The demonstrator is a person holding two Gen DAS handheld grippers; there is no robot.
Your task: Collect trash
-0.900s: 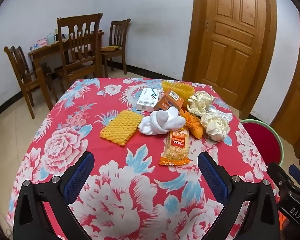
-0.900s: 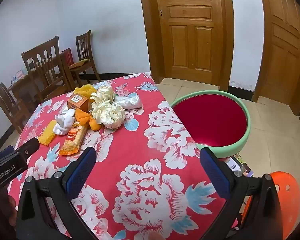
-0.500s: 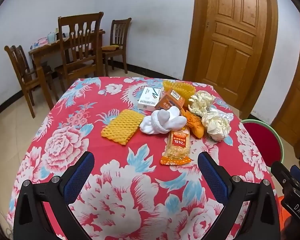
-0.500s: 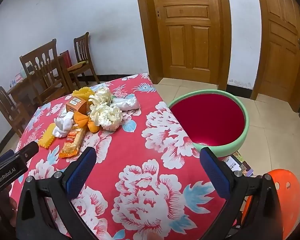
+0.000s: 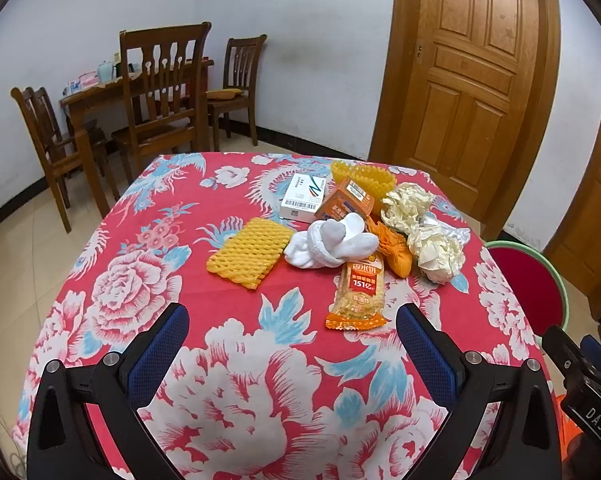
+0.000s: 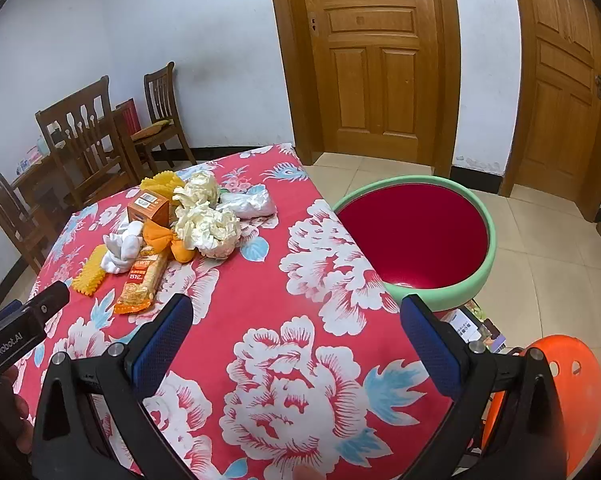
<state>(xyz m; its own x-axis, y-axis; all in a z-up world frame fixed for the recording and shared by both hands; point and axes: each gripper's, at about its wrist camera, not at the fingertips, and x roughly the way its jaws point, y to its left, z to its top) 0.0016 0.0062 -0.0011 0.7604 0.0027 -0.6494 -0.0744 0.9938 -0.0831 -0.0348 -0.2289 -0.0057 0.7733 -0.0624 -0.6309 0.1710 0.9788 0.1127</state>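
A pile of trash lies at the far middle of the red flowered tablecloth (image 5: 140, 292): a yellow foam net (image 5: 249, 252), a white foam net (image 5: 332, 242), an orange snack packet (image 5: 357, 294), a white box (image 5: 304, 197), an orange box (image 5: 346, 200), orange wrapping (image 5: 394, 248) and crumpled paper balls (image 5: 436, 252). My left gripper (image 5: 292, 344) hovers open over the near cloth, short of the snack packet. My right gripper (image 6: 296, 340) is open above the cloth's right part, with the pile (image 6: 204, 224) to its far left. A red basin with a green rim (image 6: 416, 236) sits beside the table's right edge.
Wooden chairs (image 5: 160, 92) and a side table stand at the back left. Two wooden doors (image 6: 372, 64) close the far wall. An orange plastic stool (image 6: 560, 396) stands on the tiled floor at the near right, with small packets on the floor by the basin.
Both views have shifted only slightly; the trash pile sits a little lower in the left wrist view. Nothing was taken hold of.
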